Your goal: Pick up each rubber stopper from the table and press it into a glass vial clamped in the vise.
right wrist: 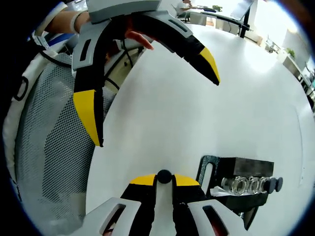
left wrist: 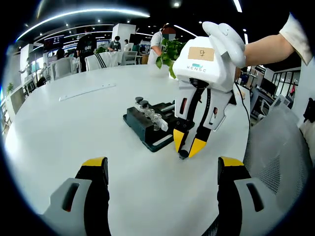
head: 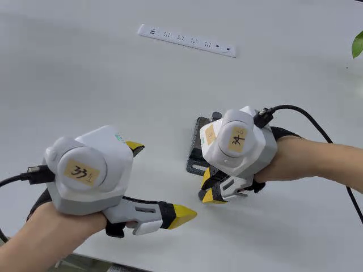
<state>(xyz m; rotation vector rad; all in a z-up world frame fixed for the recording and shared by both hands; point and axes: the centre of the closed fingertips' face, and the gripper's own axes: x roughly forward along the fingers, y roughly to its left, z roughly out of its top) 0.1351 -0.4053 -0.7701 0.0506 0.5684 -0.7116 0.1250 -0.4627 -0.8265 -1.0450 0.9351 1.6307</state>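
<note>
Right gripper view: the right gripper (right wrist: 164, 181) pinches a small black rubber stopper (right wrist: 163, 174) beside the black metal vise (right wrist: 251, 164). It must next align over a clear glass vial (right wrist: 243, 184). The left gripper (head: 160, 181) gapes empty.

A white table (head: 85, 68) with a power strip (head: 187, 40); a green plant (left wrist: 170, 51) at its edge. A mesh chair (right wrist: 54, 162) beside it; curved ceiling lights (left wrist: 108, 10) overhead.

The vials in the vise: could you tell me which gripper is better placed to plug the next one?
Right. The right gripper is shut on a black stopper beside the vise; the left gripper is open, empty and farther off.
</note>
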